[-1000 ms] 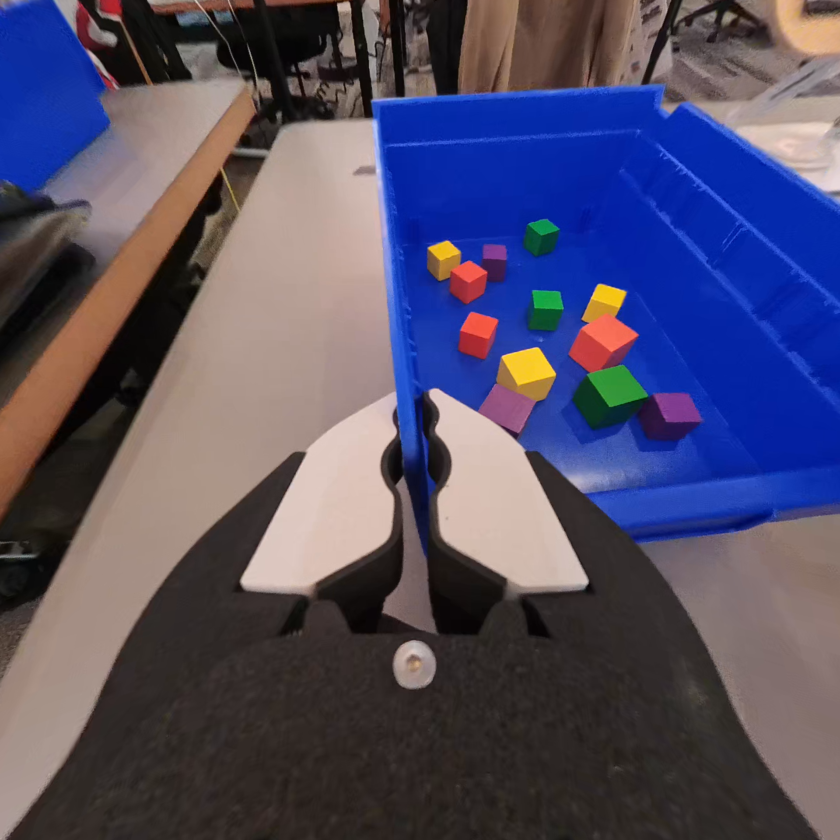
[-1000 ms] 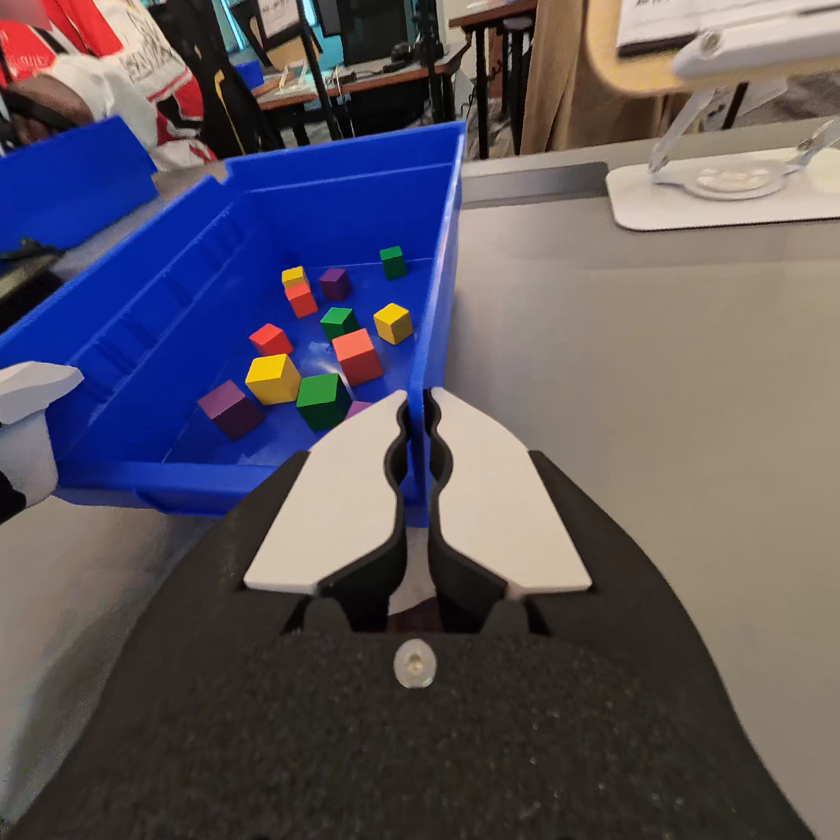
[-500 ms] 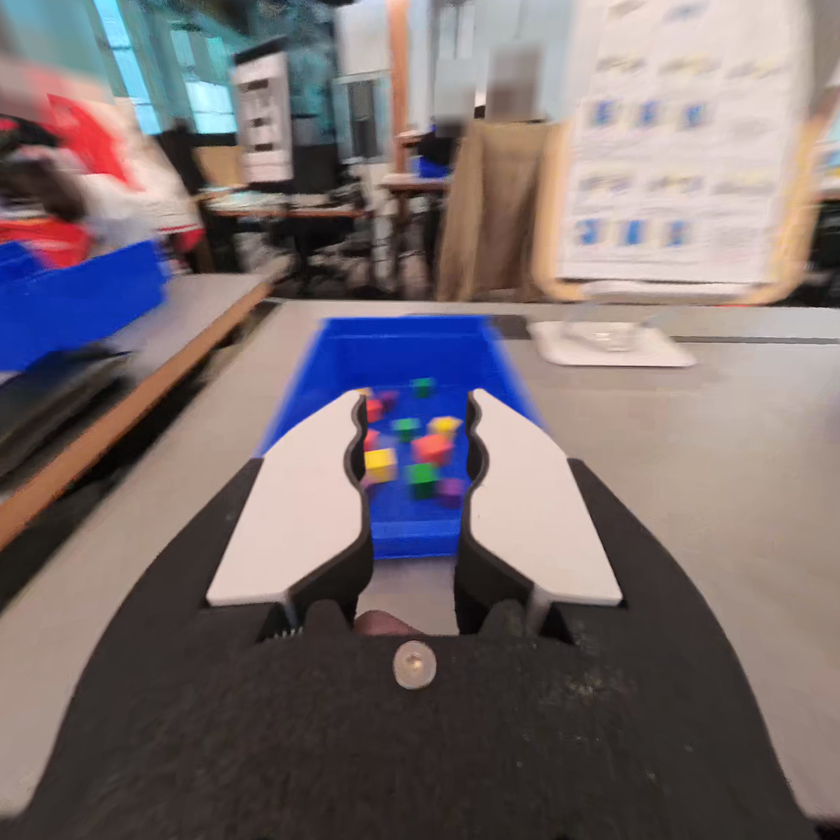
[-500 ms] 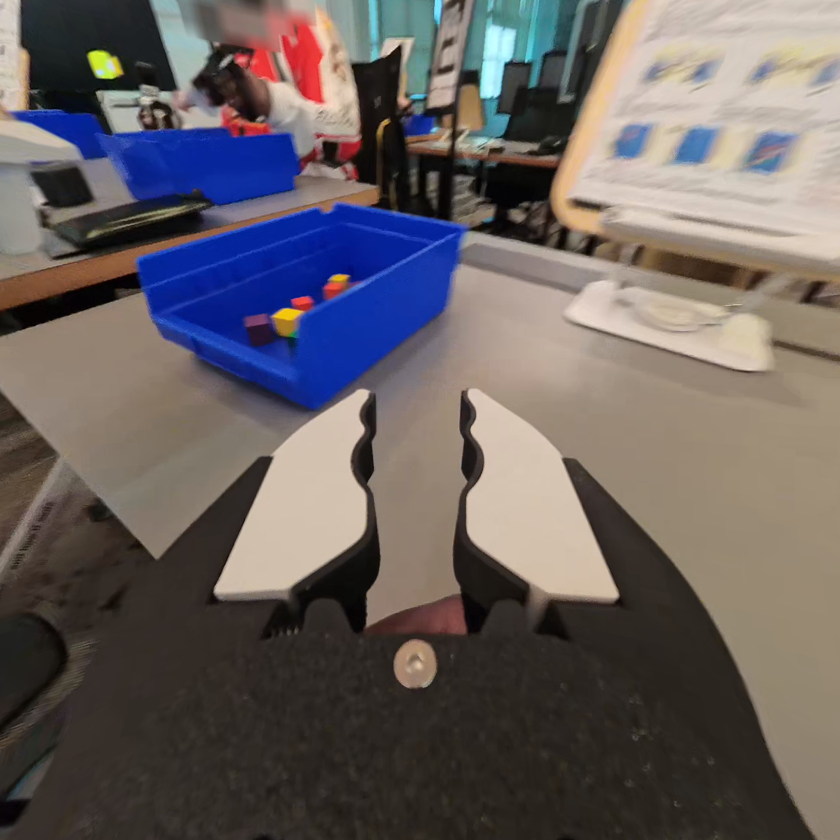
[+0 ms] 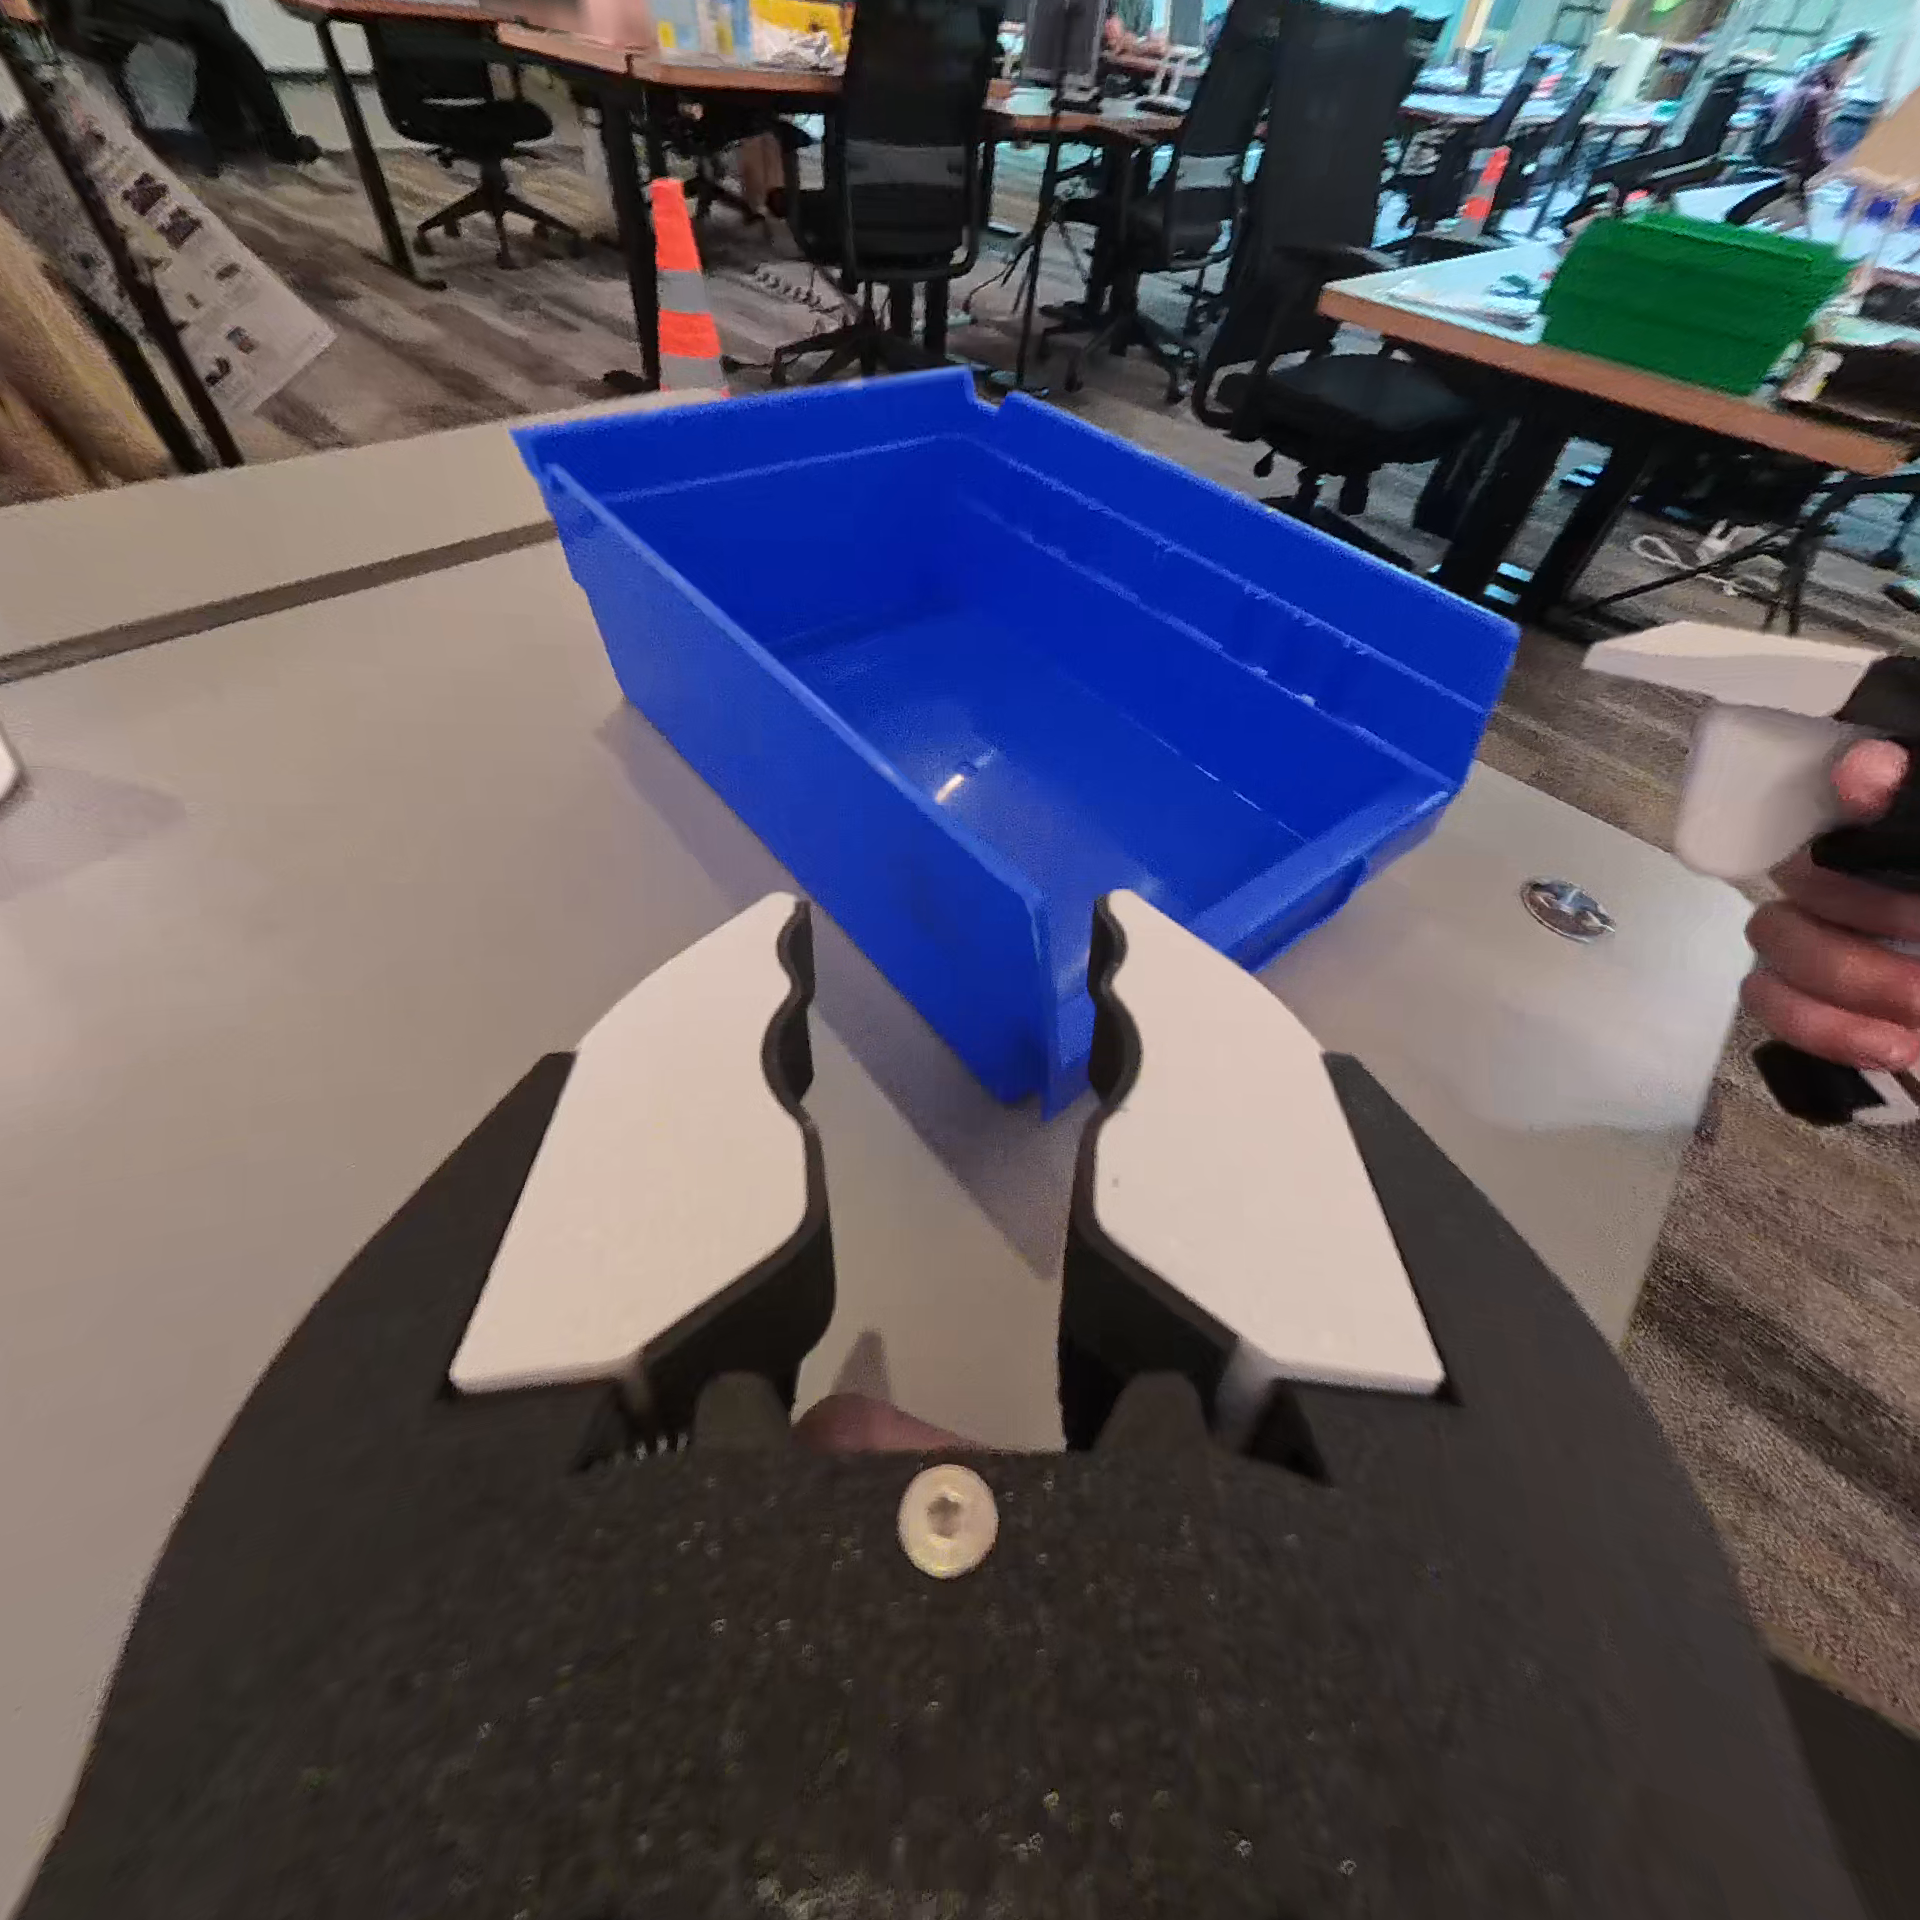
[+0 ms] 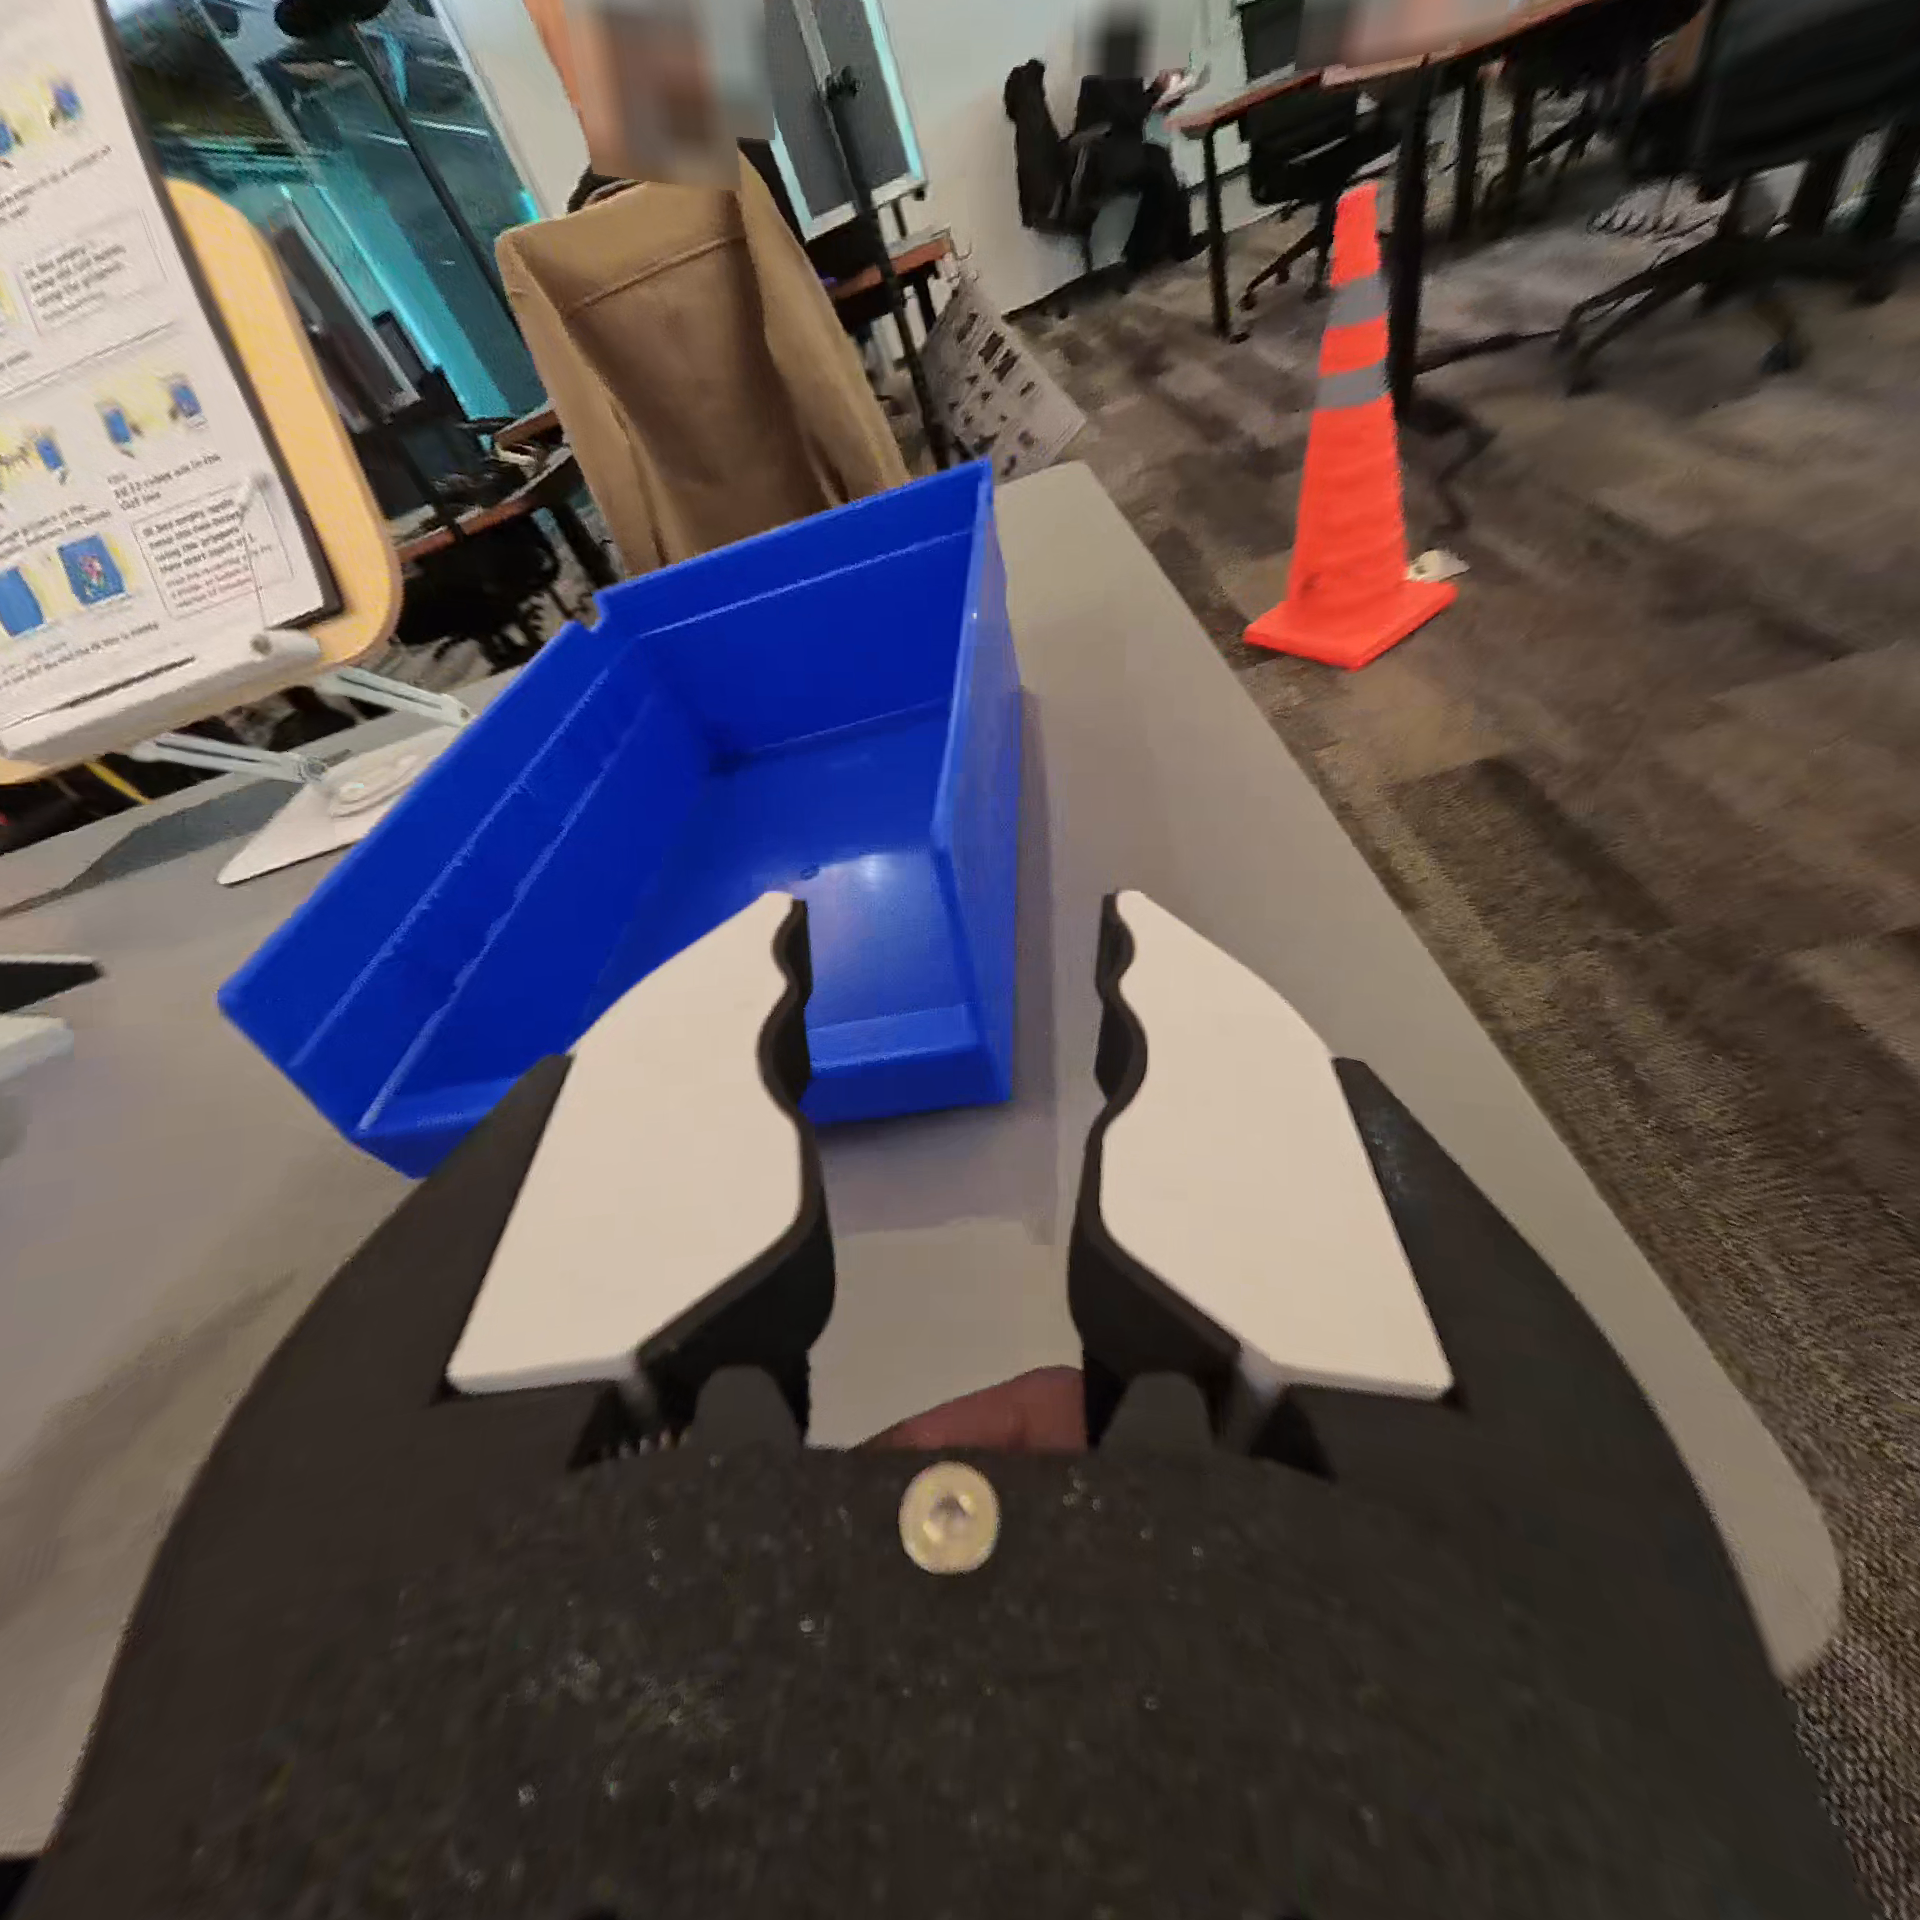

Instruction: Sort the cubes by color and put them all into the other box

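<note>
Box point(image 5: 1039, 665) of blue plastic is seen empty on the grey table point(image 5: 312, 831), just ahead of both claws; no cubes are in view. Left gripper point(image 5: 945, 935) and right gripper point(image 6: 951, 935) are held released, nothing grasped. Stiff, light, smooth walls are judged best pinched at the rim

Left tongs point(image 5: 948, 935) gape wide with the blue box's point(image 5: 914, 831) near corner wall standing right in the gap. Right tongs point(image 6: 951, 935) spread too, the box point(image 6: 977, 727) side wall just ahead between them. Bare grey tabletop point(image 5: 312, 831) lies free left of the box; a clipboard stand point(image 6: 156, 416) blocks the far side.
</note>
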A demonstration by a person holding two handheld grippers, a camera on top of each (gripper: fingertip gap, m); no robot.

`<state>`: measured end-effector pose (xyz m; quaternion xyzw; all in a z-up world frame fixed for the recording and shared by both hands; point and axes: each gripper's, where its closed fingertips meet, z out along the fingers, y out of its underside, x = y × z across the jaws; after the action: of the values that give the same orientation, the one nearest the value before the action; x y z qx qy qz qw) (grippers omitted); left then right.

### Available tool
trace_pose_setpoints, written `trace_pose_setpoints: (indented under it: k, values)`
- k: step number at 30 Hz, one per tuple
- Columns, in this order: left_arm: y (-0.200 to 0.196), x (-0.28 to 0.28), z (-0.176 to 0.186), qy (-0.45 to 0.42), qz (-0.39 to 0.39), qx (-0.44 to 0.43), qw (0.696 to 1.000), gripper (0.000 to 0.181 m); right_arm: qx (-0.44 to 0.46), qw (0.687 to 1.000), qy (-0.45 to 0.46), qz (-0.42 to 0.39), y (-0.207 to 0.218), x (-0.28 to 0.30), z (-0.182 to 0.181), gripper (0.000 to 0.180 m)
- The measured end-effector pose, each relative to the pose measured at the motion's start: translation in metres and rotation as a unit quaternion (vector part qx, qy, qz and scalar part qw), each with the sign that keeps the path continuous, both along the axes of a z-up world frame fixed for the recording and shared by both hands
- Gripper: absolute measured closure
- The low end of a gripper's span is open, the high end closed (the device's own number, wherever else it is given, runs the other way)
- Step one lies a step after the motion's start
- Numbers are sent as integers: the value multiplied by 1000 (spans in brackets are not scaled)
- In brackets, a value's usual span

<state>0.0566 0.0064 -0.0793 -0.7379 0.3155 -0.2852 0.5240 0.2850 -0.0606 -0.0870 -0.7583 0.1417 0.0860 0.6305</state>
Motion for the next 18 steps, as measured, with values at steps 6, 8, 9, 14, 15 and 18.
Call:
trace_pose_setpoints:
  k: [6,8,9,14,15,18]
  values:
    - [-4,47,-18,-42,-29,-69,996,125,-41,998,-29,33,46,-10,-21,141]
    - [-13,57,-16,-50,-47,-67,995,114,-80,996,-48,1,57,-1,-33,162]
    - [-16,59,-15,-50,-50,-63,996,110,-83,994,-62,-21,60,8,-34,176]
    - [-23,49,-15,-56,-44,-70,995,114,-86,995,-40,40,73,-1,-35,176]
    - [-23,46,-15,-58,-40,-70,995,117,-86,994,-45,41,72,-3,-35,176]
    - [-23,38,-18,-53,-32,-59,996,122,-85,994,-39,49,69,-10,-35,177]
